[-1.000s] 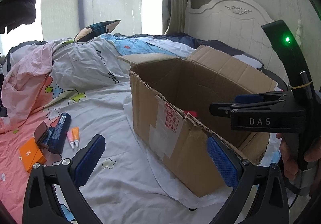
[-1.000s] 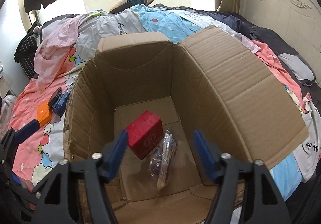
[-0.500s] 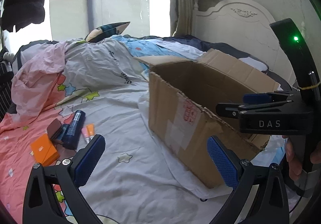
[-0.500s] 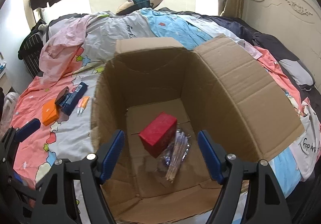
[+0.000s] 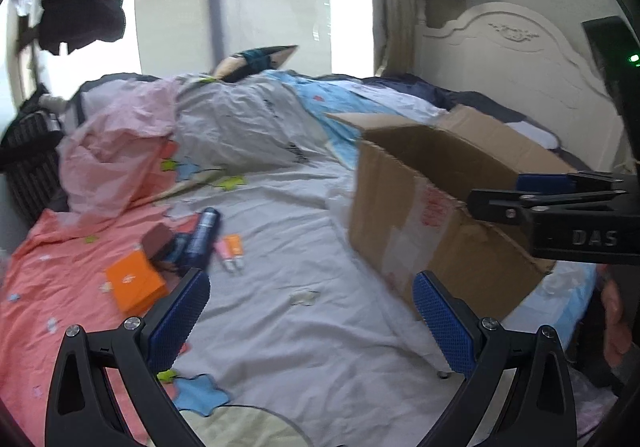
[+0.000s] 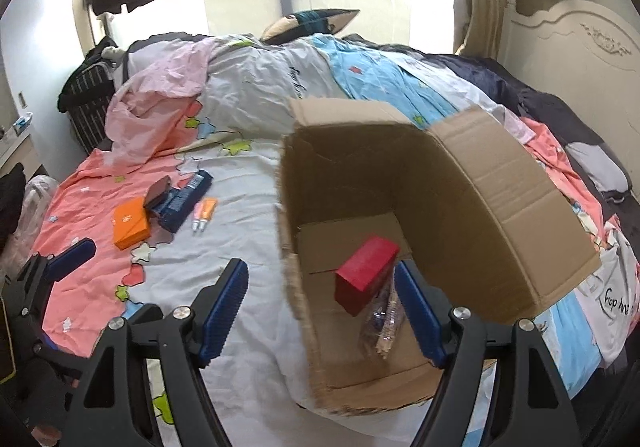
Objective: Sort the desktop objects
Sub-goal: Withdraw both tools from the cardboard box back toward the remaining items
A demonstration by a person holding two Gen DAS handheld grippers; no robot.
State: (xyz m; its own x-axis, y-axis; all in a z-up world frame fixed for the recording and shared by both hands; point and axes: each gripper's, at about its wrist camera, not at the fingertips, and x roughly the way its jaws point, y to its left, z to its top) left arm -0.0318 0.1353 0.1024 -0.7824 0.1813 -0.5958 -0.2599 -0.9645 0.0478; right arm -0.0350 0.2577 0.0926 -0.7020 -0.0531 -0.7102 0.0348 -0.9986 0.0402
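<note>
both grippers are seen released and empty: the left gripper [image 5: 308, 311] hangs over the bedsheet [image 5: 304, 247] with nothing between its blue pads, and the right gripper [image 6: 320, 307] is spread wide above the near edge of the cardboard box [image 6: 500, 191], also with nothing held.

the things not yet sorted lie together on the sheet, well apart from the box on its left side. counted there: one orange box [image 6: 130, 223], one brown case [image 6: 158, 193] resting on one dark blue flat pack [image 6: 186, 201], and two small orange tubes [image 6: 205, 213] side by side. in the left wrist view a dark blue bottle [image 5: 203, 233] is seen in this group; it cannot be told if it is the same thing as the pack.

inside the box are one red box [image 6: 366, 273] and one clear packet [image 6: 386, 321].

the orange box is judged stiff and light, best taken across its short sides. the tubes are probably soft and slippery, so the firmer cap end should be taken, one by one.
</note>
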